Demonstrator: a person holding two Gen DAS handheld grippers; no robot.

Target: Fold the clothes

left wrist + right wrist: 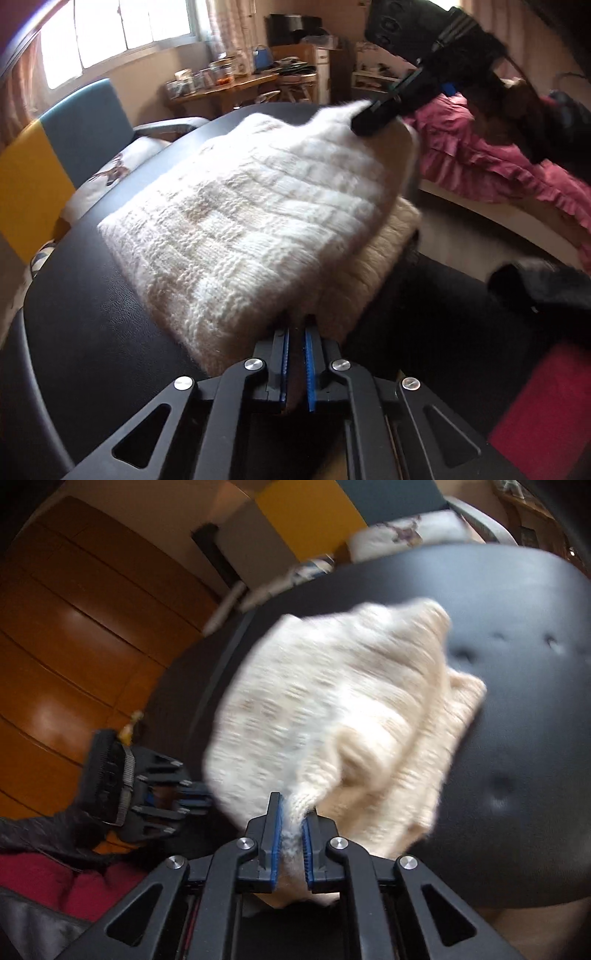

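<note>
I have the cream knit sweater pinched at two corners: my left gripper is clamped on its near edge, and my right gripper is closed on a bunched corner, lifting it off the folded layer below. The sweater lies on a black padded table. A pink bedspread, wooden desk and window sit beyond.

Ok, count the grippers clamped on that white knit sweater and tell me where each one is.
2. The left gripper pinches the sweater at its near edge on the black table. The right gripper clamps the opposite end, lifting it off the table.
</note>
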